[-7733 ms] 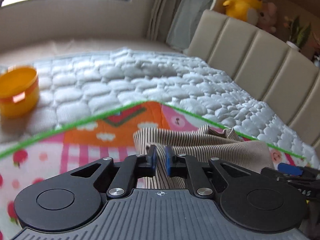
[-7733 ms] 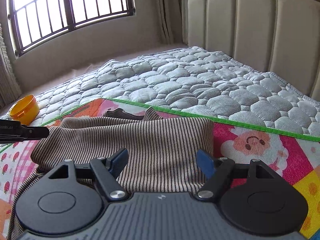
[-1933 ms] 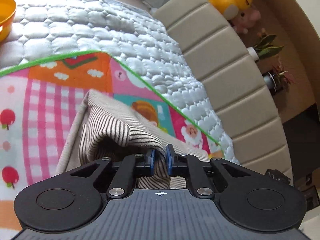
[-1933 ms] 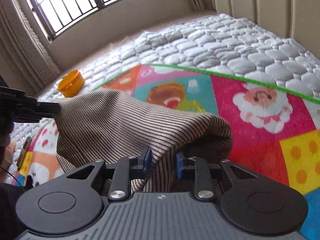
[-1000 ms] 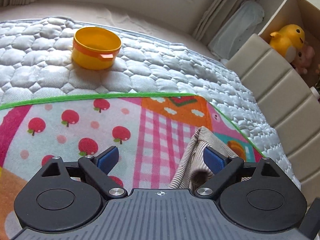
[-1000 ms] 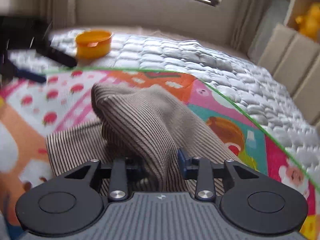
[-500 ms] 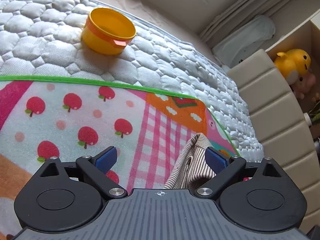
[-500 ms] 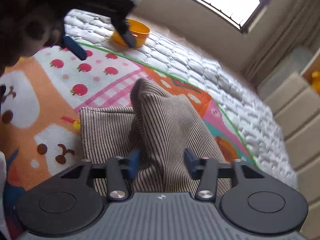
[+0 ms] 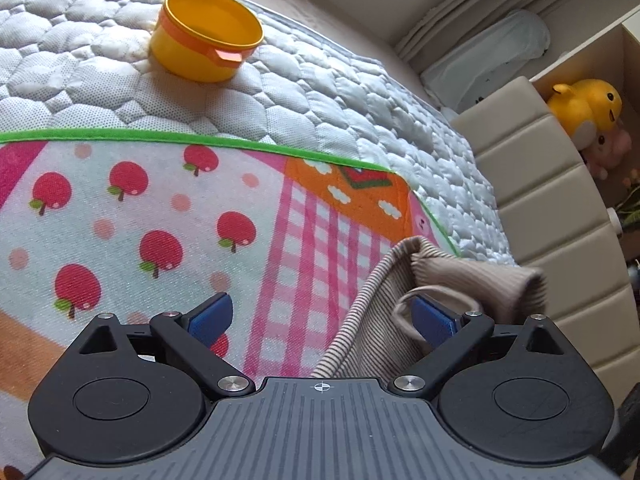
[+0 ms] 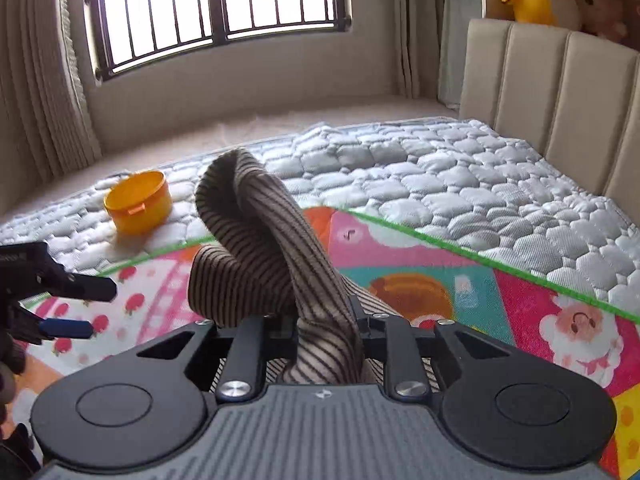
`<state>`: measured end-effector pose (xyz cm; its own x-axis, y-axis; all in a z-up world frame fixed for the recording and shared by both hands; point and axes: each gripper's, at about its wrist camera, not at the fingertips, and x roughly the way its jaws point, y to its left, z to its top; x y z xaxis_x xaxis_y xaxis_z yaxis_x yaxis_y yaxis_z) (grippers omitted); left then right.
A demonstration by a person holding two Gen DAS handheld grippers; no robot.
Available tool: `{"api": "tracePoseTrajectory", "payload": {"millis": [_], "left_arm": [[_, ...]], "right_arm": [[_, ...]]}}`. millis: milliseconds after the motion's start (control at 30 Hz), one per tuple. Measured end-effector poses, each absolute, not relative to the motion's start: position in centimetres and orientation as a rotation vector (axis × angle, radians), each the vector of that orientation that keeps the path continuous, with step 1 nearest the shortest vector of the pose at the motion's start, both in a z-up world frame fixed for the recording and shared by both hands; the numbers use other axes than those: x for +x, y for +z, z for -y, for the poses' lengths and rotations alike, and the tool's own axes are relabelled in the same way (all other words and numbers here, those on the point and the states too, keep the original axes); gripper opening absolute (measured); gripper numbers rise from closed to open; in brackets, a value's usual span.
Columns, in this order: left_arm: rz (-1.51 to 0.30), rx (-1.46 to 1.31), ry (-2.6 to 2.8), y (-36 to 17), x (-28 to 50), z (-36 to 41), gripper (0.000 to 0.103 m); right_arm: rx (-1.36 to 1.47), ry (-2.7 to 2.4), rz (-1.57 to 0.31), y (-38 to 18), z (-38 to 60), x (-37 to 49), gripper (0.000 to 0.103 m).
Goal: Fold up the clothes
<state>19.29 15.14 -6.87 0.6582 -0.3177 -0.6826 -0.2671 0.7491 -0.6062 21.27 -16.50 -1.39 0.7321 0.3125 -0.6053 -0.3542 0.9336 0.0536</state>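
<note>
Left wrist view: my left gripper (image 9: 320, 316) is spread wide, grasping nothing; the striped garment (image 9: 380, 320) lies at its right finger on the play mat (image 9: 120, 220).

Right wrist view: my right gripper (image 10: 324, 330) has just clamped shut on 1 garment fold (image 10: 256, 240), which rises up and away from the fingers; this hand leads.

In the right wrist view, the play mat (image 10: 460, 280) lies across the lower frame on the quilted bed (image 10: 400, 168). The striped garment (image 10: 256, 240) sits on the mat at centre. The tub (image 10: 138, 202) stands on the quilt at left, the headboard (image 10: 560, 92) upper right, and the window (image 10: 216, 4) upper left behind the bed.
</note>
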Motion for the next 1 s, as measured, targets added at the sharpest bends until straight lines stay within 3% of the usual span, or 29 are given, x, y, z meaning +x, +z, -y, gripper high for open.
{"api": "tracePoseTrajectory", "payload": {"millis": [167, 300, 333, 433, 567, 700, 867, 1000], "left_arm": [[-0.879, -0.741, -0.038, -6.9, 19.3, -14.9, 0.099], [-0.884, -0.739, -0.017, -7.1, 19.3, -15.0, 0.099], [-0.888, -0.735, -0.014, -7.2, 19.3, -15.0, 0.099], [-0.913, -0.724, -0.021, -7.6, 19.3, -14.8, 0.1], [-0.944, -0.699, -0.063, -8.0, 19.7, -14.0, 0.1], [-0.955, -0.681, -0.188, -7.8, 19.6, -12.3, 0.1], [-1.006, -0.706, -0.342, -8.4, 19.5, -9.1, 0.092], [-1.022, -0.582, -0.299, -9.0, 19.6, -6.6, 0.085]], "right_arm": [[-0.407, 0.493, -0.68, -4.8, 12.0, 17.3, 0.021], [-0.572, 0.569, -0.733, -9.9, 8.0, 13.7, 0.038], [-0.596, 0.562, -0.708, -10.2, 7.5, 12.9, 0.039], [-0.468, 0.603, -0.741, -8.1, 9.3, 13.3, 0.045], [-0.292, 0.535, -0.731, -3.3, 15.7, 14.1, 0.065], [-0.034, 0.313, -0.73, -1.0, 25.2, 15.2, 0.067], [0.381, 0.155, -0.846, -5.0, 33.3, 16.1, 0.067], [0.358, 0.195, -0.944, -7.4, 31.7, 16.8, 0.065]]}}
